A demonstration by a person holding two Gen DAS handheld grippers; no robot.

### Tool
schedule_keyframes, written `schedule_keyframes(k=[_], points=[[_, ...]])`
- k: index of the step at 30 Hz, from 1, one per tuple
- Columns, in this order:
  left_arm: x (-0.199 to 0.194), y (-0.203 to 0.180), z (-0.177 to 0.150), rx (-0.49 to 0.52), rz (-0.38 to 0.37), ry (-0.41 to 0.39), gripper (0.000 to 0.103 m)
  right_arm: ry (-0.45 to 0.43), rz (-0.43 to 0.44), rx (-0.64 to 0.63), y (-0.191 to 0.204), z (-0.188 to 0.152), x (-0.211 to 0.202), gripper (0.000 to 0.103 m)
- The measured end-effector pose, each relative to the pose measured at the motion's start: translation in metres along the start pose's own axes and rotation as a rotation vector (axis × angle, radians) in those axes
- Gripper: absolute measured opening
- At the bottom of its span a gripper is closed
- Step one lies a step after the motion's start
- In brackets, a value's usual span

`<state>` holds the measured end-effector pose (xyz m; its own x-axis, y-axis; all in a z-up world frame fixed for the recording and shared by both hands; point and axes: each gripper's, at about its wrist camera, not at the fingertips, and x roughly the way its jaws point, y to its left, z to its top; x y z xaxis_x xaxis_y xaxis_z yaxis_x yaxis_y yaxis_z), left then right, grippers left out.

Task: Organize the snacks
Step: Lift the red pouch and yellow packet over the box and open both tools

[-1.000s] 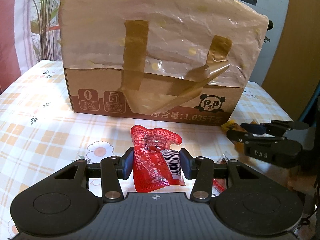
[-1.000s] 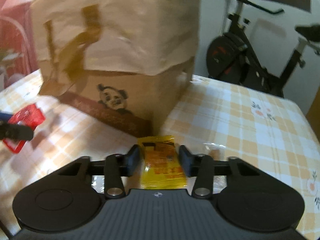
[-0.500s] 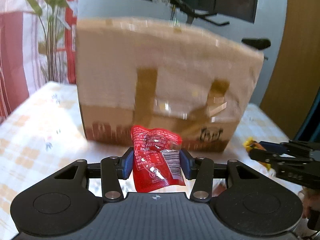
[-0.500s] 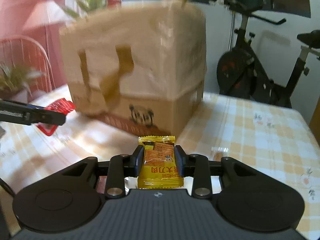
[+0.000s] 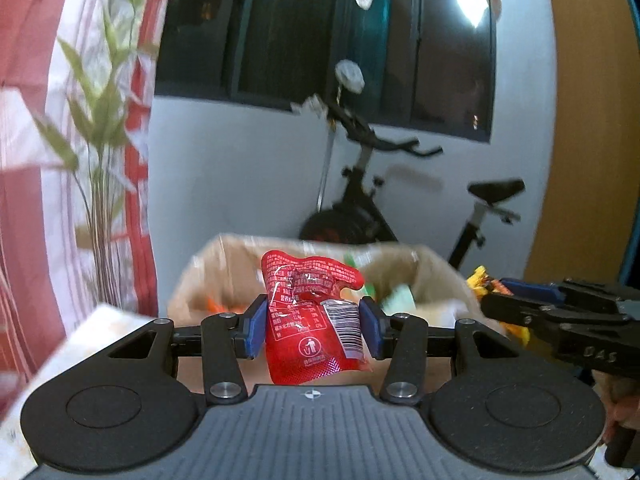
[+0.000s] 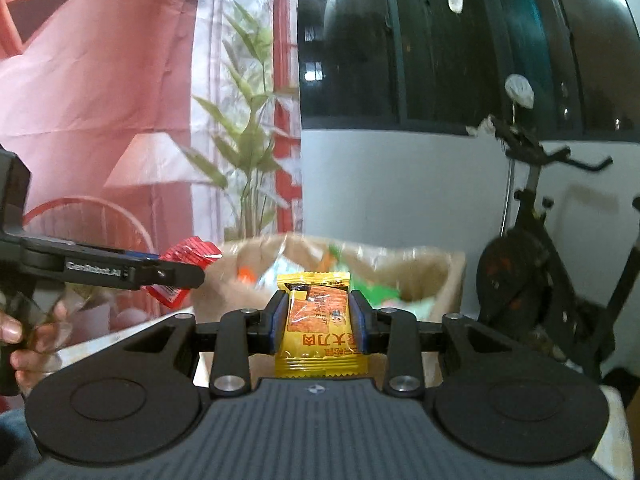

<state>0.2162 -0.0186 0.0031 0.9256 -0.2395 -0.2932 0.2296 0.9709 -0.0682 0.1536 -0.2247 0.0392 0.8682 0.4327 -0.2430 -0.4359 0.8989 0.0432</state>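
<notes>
A person stands at a table holding 2 black two-finger tongs, 1 in each hand, both raised to about the height of the open top of a tall brown cardboard box [image 5: 224, 264] lined with crinkled clear plastic.

The left gripper [image 5: 312, 328] has its blue pads pressed against the sides of a shiny red foil snack sachet [image 5: 310, 316] with white print and a barcode, jaws narrowed to the sachet's width. The right gripper [image 6: 318, 322] is clamped on a flat yellow snack packet [image 6: 320, 328] with an orange cracker picture on its front. Each packet hangs in the air on the near side of the box rim, not yet over the opening as far as I can judge.

Inside the box are blurred packets — orange, green and pale ones — so some snacks seem already stowed. These 2 appear to be on their way in; what is left looks like carrying them over the rim and letting go. Whether more snacks wait on the table cannot be seen.

Only a pale sliver of the table [image 5: 100, 320] shows at the lower left, too blurred for detail. Behind the box stands a black exercise bike [image 5: 360, 208] against a grey-white wall [image 5: 240, 180], below a dark window [image 5: 320, 32]. To the left hang red and white curtains [image 5: 36, 160] beside a tall leafy green plant [image 5: 96, 128]. It is dim, indoor evening light.
</notes>
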Motion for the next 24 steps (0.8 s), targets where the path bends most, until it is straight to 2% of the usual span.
schedule_keyframes(k=[5,8,12,17,19,21,24], points=[[0.05,0.014,0.024,-0.046,0.047,0.024,0.051,0.021,-0.057,0.013,-0.003,0.026,0.061,0.035],[0.077,0.025,0.029,-0.069,0.047,0.066,0.052,0.076,-0.083,0.019,-0.003,0.024,0.091,0.035],[0.095,0.041,0.026,-0.119,0.06,0.083,0.057,0.134,-0.105,0.061,-0.008,0.015,0.115,0.035],[0.102,0.042,0.021,-0.063,0.035,0.149,0.069,0.187,-0.105,0.064,-0.008,0.007,0.122,0.039],[0.097,0.043,0.018,-0.044,0.047,0.134,0.075,0.198,-0.088,0.042,-0.006,0.007,0.119,0.053],[0.09,0.046,0.017,-0.054,0.043,0.131,0.075,0.185,-0.089,0.036,-0.005,0.01,0.114,0.056],[0.075,0.044,0.014,-0.047,-0.02,0.131,0.075,0.175,-0.073,0.068,-0.008,0.013,0.102,0.056]])
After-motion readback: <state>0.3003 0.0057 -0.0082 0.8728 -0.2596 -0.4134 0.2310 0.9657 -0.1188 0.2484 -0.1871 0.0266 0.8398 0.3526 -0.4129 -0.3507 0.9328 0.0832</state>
